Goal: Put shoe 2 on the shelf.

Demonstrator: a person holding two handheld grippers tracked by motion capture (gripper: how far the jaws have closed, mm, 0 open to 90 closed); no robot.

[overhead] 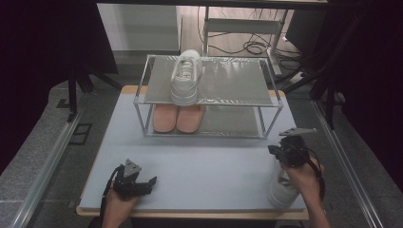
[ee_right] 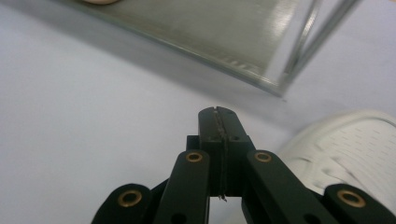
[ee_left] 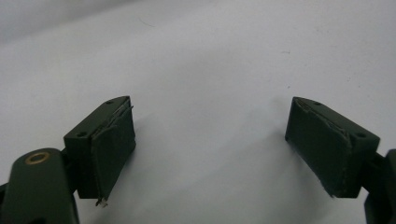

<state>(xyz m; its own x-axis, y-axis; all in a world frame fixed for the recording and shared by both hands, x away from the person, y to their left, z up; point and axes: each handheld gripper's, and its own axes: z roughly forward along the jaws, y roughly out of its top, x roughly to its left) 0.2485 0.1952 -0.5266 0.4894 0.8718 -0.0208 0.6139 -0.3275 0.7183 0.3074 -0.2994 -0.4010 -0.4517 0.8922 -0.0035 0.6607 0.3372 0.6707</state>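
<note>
Currently, by label:

Work in hand: a second white lace-up sneaker (overhead: 281, 190) lies at the near right corner of the pale grey counter (overhead: 199, 166), likely bound for the two-tier metal-frame shoe rack (overhead: 209, 95) at the far side.
Rack: one white sneaker (overhead: 186, 76) stands on the top shelf, a pair of salmon-pink shoes (overhead: 178, 118) below it.
Right hand-held gripper (ee_right: 218, 122): jaws pressed together on nothing, hovering just above and beside the near white sneaker.
Left hand-held gripper (ee_left: 210, 144): jaws spread wide, empty, low over bare counter at the near left.
Risk: closed jaws would only nudge the sneaker toward the near edge; they must open first.
Hard to make out: the person's right hand (overhead: 304, 175) covers much of the sneaker, so its heading is unclear.
</note>
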